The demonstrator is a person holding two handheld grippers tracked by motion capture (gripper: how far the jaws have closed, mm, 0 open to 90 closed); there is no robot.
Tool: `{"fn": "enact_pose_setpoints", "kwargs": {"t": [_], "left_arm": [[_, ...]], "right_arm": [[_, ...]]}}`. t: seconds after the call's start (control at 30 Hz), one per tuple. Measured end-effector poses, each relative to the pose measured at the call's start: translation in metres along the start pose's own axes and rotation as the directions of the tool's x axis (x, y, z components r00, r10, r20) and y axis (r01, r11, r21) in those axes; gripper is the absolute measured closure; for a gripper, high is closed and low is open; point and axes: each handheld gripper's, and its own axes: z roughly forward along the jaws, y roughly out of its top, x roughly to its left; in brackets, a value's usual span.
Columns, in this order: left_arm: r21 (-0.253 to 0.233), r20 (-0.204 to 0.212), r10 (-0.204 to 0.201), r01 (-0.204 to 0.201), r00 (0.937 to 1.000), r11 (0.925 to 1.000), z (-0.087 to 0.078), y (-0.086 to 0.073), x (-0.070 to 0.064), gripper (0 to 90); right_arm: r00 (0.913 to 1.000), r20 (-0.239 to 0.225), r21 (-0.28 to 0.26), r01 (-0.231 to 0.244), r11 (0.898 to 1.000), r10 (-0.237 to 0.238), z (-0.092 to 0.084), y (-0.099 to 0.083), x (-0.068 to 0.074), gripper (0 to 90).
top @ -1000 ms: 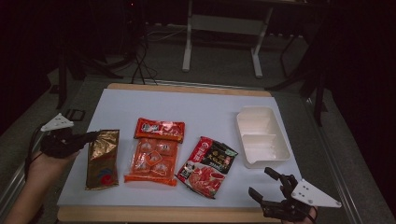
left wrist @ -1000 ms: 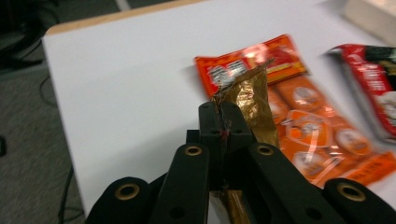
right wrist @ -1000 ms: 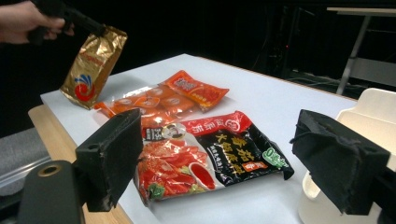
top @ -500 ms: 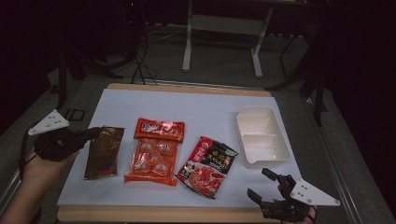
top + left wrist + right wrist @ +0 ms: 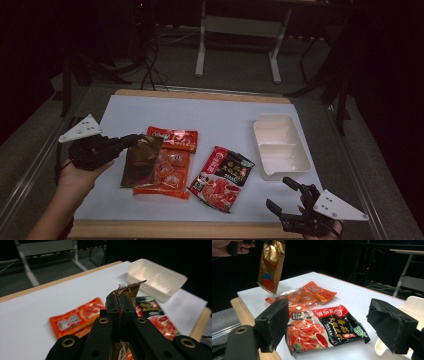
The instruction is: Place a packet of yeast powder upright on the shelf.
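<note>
The left claw [image 5: 131,141] is clamped on the top edge of a gold foil sachet [image 5: 141,161], which hangs clear of the worktop [image 5: 220,120], above the orange packets [image 5: 167,167]. The step in hand is the carry after pick-up. The white plastic two-compartment tray [image 5: 280,145] lies well ahead of this claw, beyond the red-and-black sachet [image 5: 222,177]. The next move probably calls for travel over both packets, then release inside the tray. The right claw [image 5: 286,196] stands apart, empty, near the tray's front rim.
</note>
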Motion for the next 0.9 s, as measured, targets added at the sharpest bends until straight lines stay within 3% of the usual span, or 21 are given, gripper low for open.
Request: {"fn": "enact_pose_setpoints", "kwargs": {"t": [0.17, 0.23, 0.5, 0.73, 0.77, 0.9], "left_arm": [[-0.034, 0.056, 0.013, -0.012, 0.9983, 0.9993, 0.011, 0.003, -0.018, 90.0], [-0.054, 0.098, 0.015, -0.009, 0.9951, 0.9985, 0.017, 0.004, -0.023, 90.0], [-0.073, 0.183, 0.027, -0.014, 0.9827, 0.9972, 0.041, 0.013, -0.045, 90.0], [-0.085, 0.246, 0.041, -0.021, 0.9683, 0.9961, 0.058, 0.022, -0.062, 90.0], [-0.087, 0.244, 0.046, -0.025, 0.9687, 0.9959, 0.061, 0.022, -0.065, 90.0], [-0.085, 0.277, 0.05, -0.027, 0.9597, 0.996, 0.074, 0.024, -0.073, 90.0]], "right_arm": [[1.0, 0.003, -0.012, -0.001, 1.0, 0.001, 0.0, 0.005, -0.005, 13.6], [0.9992, 0.034, 0.013, 0.02, 1.0, -0.021, 0.002, 0.008, -0.005, 13.5], [0.9999, 0.01, 0.05, -0.001, 0.999, 0.001, 0.01, 0.024, 0.001, 11.5], [0.9999, -0.01, 0.006, -0.008, 1.0, 0.008, 0.017, 0.036, 0.01, 9.8], [0.9999, -0.008, 0.004, -0.009, 1.0, 0.009, 0.019, 0.038, 0.011, 9.8], [0.999, 0.015, -0.016, -0.042, 0.999, 0.043, 0.025, 0.045, 0.011, 13.5]]}}
